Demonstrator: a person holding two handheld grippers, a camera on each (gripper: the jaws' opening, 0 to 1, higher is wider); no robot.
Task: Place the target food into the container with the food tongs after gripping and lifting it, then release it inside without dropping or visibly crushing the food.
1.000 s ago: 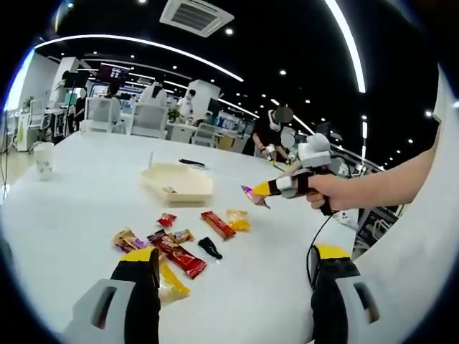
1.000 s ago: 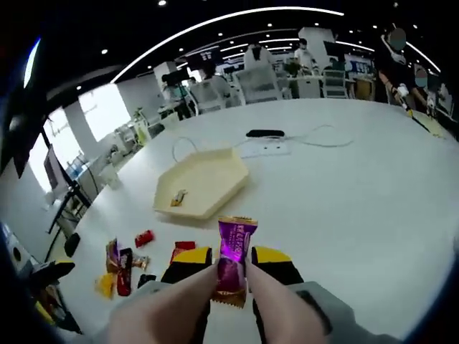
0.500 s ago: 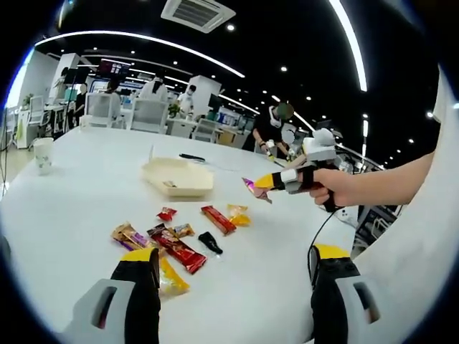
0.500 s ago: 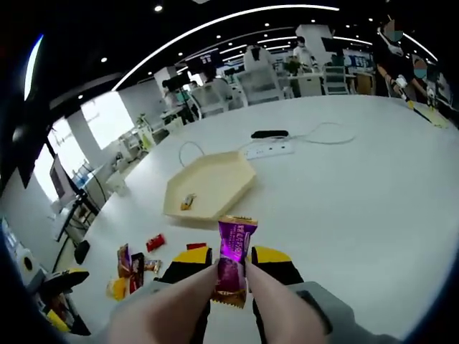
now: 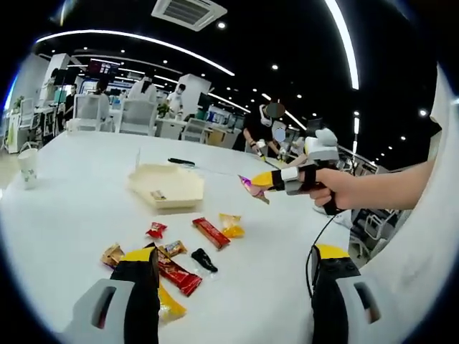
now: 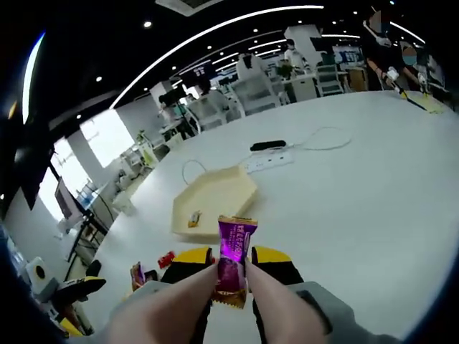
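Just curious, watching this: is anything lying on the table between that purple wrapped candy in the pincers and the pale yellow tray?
Nothing: in the right gripper view, only bare white table separates the purple wrapped candy from the pale yellow hexagonal tray.

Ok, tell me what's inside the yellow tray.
One small wrapped candy lies in the tray, near one edge; the rest of its floor is bare. The near wall hides little.

Purple candy (image 6: 234, 249); cream tray (image 6: 226, 197); white table (image 6: 373, 186)
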